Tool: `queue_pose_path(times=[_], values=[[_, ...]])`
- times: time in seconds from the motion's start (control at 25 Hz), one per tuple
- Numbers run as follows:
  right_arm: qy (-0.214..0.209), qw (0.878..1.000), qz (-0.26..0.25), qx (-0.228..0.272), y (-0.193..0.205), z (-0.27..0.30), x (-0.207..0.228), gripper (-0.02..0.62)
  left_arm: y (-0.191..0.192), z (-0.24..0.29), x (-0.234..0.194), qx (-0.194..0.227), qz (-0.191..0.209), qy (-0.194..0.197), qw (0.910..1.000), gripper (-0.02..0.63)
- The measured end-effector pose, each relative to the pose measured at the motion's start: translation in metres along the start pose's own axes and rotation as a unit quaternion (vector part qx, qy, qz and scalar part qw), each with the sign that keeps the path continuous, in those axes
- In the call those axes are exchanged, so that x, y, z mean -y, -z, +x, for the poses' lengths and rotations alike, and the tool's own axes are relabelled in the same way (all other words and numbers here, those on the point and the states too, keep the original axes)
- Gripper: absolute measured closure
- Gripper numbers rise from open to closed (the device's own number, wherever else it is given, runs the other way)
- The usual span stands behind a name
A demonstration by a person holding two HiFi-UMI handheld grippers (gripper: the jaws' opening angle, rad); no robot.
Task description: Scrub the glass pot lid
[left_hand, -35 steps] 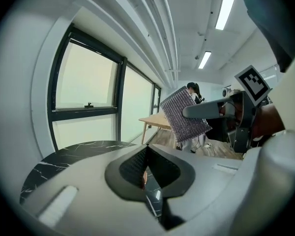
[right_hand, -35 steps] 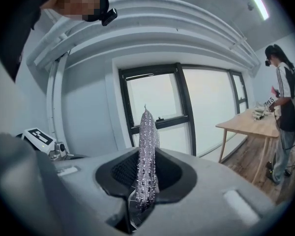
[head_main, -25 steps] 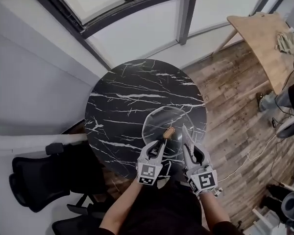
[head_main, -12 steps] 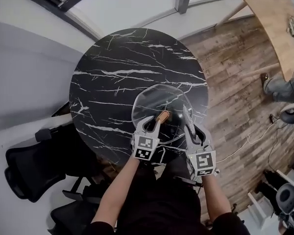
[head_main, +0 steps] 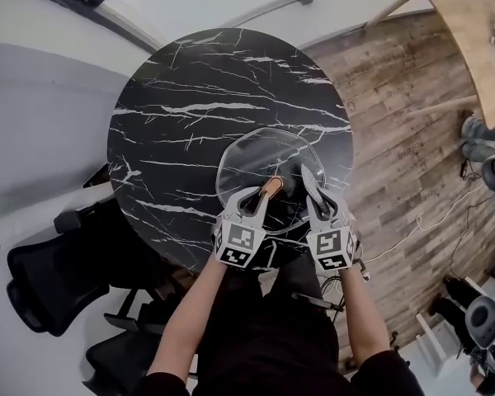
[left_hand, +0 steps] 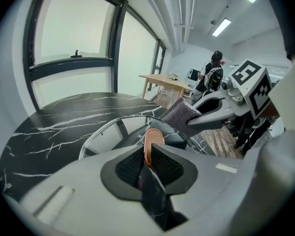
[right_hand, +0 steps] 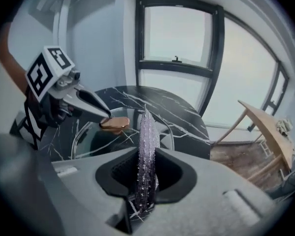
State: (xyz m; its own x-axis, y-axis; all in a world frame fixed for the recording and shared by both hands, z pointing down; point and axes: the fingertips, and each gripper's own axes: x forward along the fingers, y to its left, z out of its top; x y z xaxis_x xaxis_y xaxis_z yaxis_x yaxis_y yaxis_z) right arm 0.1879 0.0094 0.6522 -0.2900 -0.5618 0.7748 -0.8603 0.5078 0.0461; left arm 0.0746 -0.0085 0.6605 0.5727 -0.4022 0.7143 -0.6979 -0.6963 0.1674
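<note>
A round glass pot lid (head_main: 260,159) with a copper-coloured handle (head_main: 271,187) sits over the near part of a black marble table (head_main: 190,97) and seems tilted. My left gripper (head_main: 262,193) is shut on that handle, which shows edge-on between the jaws in the left gripper view as the handle (left_hand: 151,140). My right gripper (head_main: 308,181) is shut on a glittery grey scrub pad (right_hand: 147,141) that stands upright in its jaws, just right of the handle. The scrub pad (left_hand: 180,115) hangs close over the lid's rim (left_hand: 104,129). The left gripper (right_hand: 104,113) meets the handle (right_hand: 114,124).
A black office chair (head_main: 45,283) stands left of the table. Wood flooring with a cable (head_main: 429,221) lies to the right. A wooden table (head_main: 474,31) and a person (head_main: 488,139) are at the far right. Window frames run behind the table.
The head view has shifted, so the table now sits higher and further left. Both grippers keep their holds, and the pad stays just right of the handle.
</note>
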Motion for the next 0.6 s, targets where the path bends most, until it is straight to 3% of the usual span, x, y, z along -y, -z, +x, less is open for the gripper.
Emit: queue_pose_path(times=[0.28, 0.6], values=[[-0.057, 0.996, -0.019, -0.066, 0.017, 0.029, -0.043, 0.514, 0.001, 0.001, 0.0, 0.006, -0.001, -0.001, 1.0, 0.552], [-0.056, 0.995, -0.027, -0.084, 0.022, 0.031, -0.056, 0.517, 0.001, 0.001, 0.0, 0.0, 0.006, 0.035, 0.9994, 0.552]])
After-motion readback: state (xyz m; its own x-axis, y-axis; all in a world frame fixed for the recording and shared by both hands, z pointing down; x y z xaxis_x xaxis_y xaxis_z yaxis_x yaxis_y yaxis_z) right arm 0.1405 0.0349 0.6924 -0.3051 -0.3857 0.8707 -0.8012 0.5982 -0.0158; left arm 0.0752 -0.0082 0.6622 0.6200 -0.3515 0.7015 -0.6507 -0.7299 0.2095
